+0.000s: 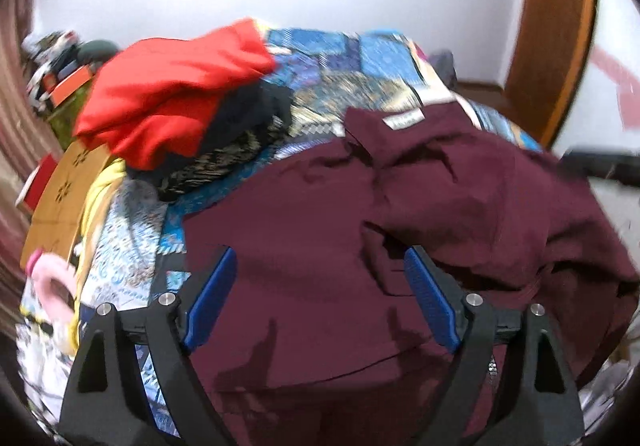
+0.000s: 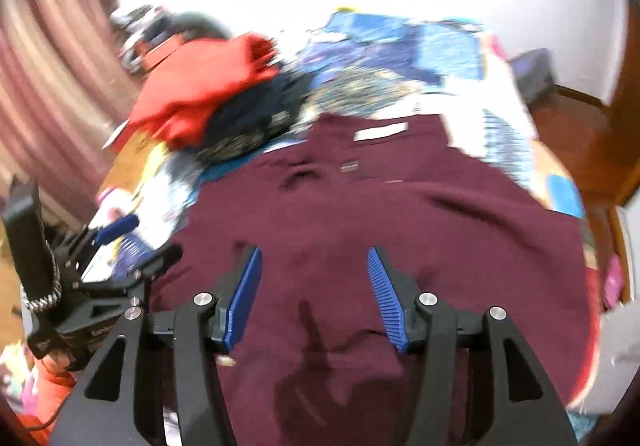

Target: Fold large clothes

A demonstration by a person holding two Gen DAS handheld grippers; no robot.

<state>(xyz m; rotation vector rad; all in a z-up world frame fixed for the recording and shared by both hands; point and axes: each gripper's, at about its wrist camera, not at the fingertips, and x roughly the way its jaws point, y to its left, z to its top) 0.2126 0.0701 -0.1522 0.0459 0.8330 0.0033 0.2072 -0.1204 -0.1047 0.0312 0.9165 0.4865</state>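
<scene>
A large maroon garment point(image 1: 320, 230) lies spread and rumpled on the patterned blue bedspread point(image 1: 332, 58), its white neck label point(image 1: 403, 121) toward the far side. My left gripper point(image 1: 320, 262) hovers over the garment's near part, its blue pads point(image 1: 212, 298) wide apart with nothing between them. In the right wrist view the same garment point(image 2: 360, 206) fills the middle. My right gripper point(image 2: 314, 260) is above it, open, with only cloth below its pads point(image 2: 386, 298). The left gripper point(image 2: 120, 242) shows at the left edge of that view, over the garment's left border.
A pile of clothes sits at the bed's far left: a red garment point(image 1: 172, 102) on top of dark ones point(image 1: 248, 126). A wooden board point(image 1: 68, 190) and a pink object point(image 1: 48, 278) lie at the left bedside. A wooden door frame point(image 1: 556, 26) stands right.
</scene>
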